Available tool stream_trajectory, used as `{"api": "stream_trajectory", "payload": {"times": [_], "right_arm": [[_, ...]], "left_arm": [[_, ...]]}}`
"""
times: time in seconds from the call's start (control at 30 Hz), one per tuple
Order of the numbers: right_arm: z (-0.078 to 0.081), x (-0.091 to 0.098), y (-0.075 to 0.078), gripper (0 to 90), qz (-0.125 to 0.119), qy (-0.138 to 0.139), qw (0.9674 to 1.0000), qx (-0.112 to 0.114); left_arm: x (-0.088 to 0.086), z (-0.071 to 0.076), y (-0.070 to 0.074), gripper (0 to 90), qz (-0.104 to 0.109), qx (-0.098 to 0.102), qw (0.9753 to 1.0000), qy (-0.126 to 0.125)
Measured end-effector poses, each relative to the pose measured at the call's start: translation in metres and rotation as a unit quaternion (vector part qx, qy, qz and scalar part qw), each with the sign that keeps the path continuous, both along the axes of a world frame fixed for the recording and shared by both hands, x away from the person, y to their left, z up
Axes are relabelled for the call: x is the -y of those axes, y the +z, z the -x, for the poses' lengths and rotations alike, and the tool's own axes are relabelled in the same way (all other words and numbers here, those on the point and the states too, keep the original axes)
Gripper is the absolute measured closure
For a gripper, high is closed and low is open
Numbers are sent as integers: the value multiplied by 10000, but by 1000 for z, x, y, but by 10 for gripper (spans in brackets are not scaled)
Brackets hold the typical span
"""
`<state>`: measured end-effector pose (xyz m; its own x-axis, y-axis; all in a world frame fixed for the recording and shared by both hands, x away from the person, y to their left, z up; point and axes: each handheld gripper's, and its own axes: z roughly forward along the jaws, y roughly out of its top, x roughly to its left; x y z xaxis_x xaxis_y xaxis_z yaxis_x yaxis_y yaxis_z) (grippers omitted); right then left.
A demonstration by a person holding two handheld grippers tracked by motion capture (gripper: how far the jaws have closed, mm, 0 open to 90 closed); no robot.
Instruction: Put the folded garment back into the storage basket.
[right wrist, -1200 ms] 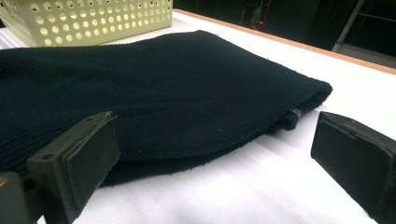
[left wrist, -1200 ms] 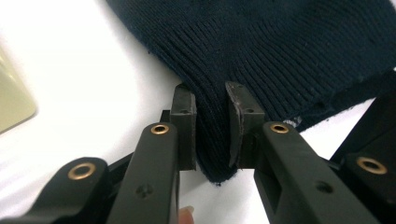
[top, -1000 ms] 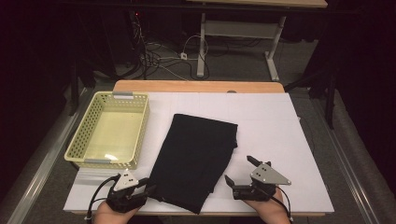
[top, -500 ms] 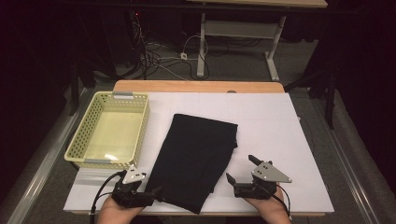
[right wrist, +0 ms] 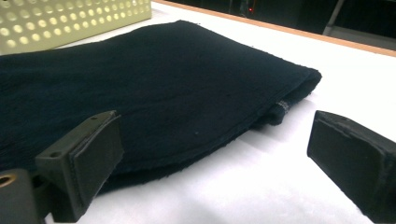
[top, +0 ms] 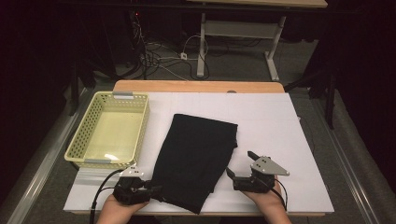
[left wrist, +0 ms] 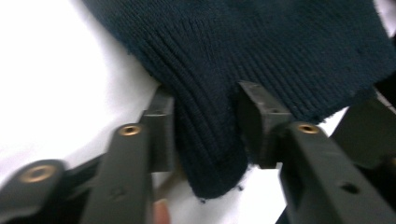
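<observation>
A dark knit garment (top: 198,154) lies folded on the white table (top: 271,121). My left gripper (top: 156,190) is at its near left corner. In the left gripper view the ribbed hem (left wrist: 210,140) fills the gap between both pads of the left gripper (left wrist: 205,126). Its jaws have just been closing, and they are shut on that fold. My right gripper (top: 239,163) stands open at the garment's near right edge. In the right gripper view the folded edge (right wrist: 140,79) lies between the wide-apart jaws of the right gripper (right wrist: 219,144), with neither pad touching it.
A pale yellow perforated basket (top: 79,140) stands at the left of the table, close to the garment's left side; its wall (right wrist: 70,18) shows in the right gripper view. A wooden strip (top: 196,86) runs along the far edge, with cables on the floor behind.
The left gripper's jaws spread wider around the garment's near left corner, then closed onto the hem. The right gripper has stayed where it was, open.
</observation>
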<state>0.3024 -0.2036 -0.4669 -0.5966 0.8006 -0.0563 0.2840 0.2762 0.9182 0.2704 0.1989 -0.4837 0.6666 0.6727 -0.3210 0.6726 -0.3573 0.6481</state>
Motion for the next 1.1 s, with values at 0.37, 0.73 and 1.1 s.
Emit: {"api": "stream_trajectory", "payload": {"times": [0.37, 0.73, 1.1], "right_arm": [[-58, -9, 8, 245, 17, -420, 9982, -433], [-146, -20, -3, 226, 529, -1042, 9856, -1225], [-155, -31, -9, 401, 531, -542, 9781, -1936]], "left_arm": [[-2, 8, -8, 719, 155, 533, 9985, -27], [-6, 8, -11, 716, 296, 570, 9979, -40], [-6, 7, -11, 716, 295, 532, 9981, -67]]}}
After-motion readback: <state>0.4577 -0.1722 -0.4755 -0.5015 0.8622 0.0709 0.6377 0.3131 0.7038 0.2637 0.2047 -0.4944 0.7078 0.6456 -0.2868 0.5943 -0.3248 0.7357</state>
